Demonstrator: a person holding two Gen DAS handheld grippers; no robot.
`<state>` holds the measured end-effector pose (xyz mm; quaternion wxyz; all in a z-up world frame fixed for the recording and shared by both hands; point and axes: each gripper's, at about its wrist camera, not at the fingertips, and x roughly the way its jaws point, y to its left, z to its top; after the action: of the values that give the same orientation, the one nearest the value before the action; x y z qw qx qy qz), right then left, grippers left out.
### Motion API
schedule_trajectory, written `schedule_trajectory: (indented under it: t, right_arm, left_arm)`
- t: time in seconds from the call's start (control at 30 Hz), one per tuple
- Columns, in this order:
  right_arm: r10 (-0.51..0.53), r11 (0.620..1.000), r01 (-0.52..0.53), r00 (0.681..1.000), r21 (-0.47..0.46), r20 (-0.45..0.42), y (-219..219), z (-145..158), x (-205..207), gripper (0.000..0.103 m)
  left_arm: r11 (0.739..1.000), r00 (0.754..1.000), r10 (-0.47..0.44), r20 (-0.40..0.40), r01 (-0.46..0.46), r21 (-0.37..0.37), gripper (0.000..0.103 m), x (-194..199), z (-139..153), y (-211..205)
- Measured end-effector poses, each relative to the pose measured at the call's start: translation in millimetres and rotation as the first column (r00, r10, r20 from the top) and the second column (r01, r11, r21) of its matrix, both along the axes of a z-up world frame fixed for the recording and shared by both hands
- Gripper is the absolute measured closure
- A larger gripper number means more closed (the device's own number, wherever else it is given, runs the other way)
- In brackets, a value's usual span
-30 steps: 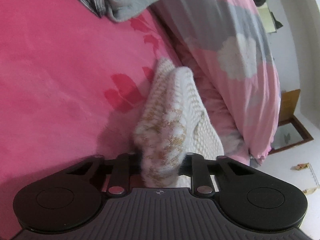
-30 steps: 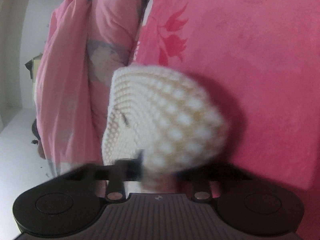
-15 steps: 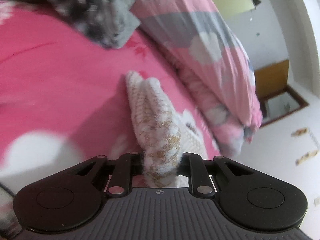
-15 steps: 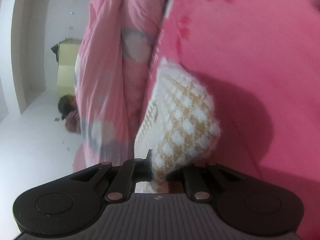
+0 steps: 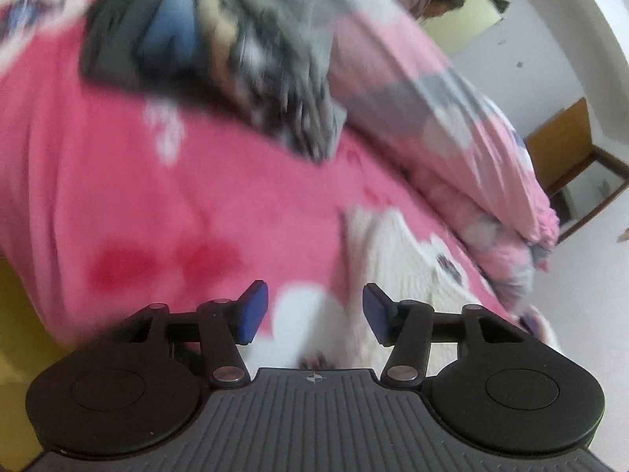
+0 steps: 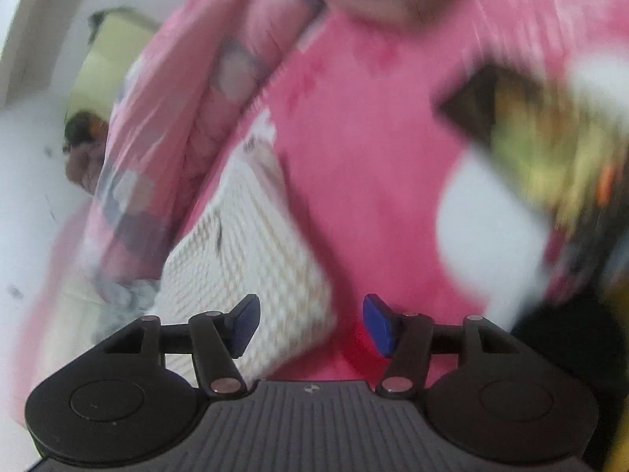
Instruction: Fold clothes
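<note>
**Both tongs released, sweater down on the bed**

Left tongs (image 5: 315, 312): jaws have just been opening, blue pads apart, nothing between them. Right tongs (image 6: 311, 324): same, jaws just opened, gap empty.

Cream knit sweater (image 6: 251, 251) lies on the pink bed cover (image 5: 157, 204), near the bed edge, just beside the pink-and-grey quilt (image 5: 452, 118). In the left view it sits ahead and right of the tongs (image 5: 393, 259); in the right view, ahead and left.

Pile of other clothes (image 5: 220, 51) further back on the bed, well apart from the sweater. Both views heavily motion-blurred.
</note>
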<state>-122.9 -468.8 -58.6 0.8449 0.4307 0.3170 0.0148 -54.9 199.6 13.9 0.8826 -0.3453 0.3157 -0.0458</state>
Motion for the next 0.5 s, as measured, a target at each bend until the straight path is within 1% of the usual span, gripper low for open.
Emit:
schedule_trajectory:
  t: [0.03, 0.1, 0.13, 0.17, 0.2, 0.27, 0.33, 0.4, 0.5]
  right_arm:
    - [0.012, 0.999, -0.011, 1.0, -0.047, 0.027, 1, 11, 6, 0.042]
    - [0.04, 0.99, -0.029, 0.996, -0.138, 0.079, 4, 33, 20, 0.042]
    - [0.056, 0.987, -0.039, 0.993, -0.153, 0.105, 8, 39, 38, 0.042]
    - [0.07, 0.985, -0.048, 0.989, -0.166, 0.131, 12, 45, 55, 0.042]
    - [0.076, 0.985, -0.05, 0.985, -0.166, 0.155, 14, 48, 72, 0.042]
    - [0.123, 0.982, -0.092, 0.975, -0.168, 0.185, 20, 49, 109, 0.043]
    - [0.171, 0.969, -0.134, 0.969, -0.206, 0.177, 30, 54, 139, 0.043]
    - [0.224, 0.947, -0.177, 0.962, -0.268, 0.155, 36, 56, 164, 0.043]
    - [0.278, 0.912, -0.229, 0.955, -0.34, 0.102, 42, 53, 191, 0.043]
  left_arm:
    - [1.0, 1.0, -0.015, 0.004, 0.015, 0.013, 0.049, 12, 4, -3]
    - [0.998, 0.998, -0.057, -0.038, 0.058, 0.021, 0.049, 44, 4, -7]
    - [0.997, 0.996, -0.076, -0.046, 0.077, 0.02, 0.049, 63, 2, -12]
    - [0.994, 0.994, -0.104, -0.034, 0.105, 0.019, 0.049, 79, -1, -18]
    - [0.989, 0.99, -0.142, -0.026, 0.143, 0.031, 0.049, 95, -2, -27]
    - [0.973, 0.975, -0.221, -0.021, 0.222, 0.064, 0.049, 128, -4, -50]
    - [0.947, 0.953, -0.302, -0.013, 0.301, 0.114, 0.049, 153, -5, -71]
    - [0.917, 0.928, -0.372, -0.014, 0.37, 0.148, 0.049, 173, -10, -88]
    - [0.893, 0.907, -0.422, -0.02, 0.419, 0.164, 0.05, 191, -18, -99]
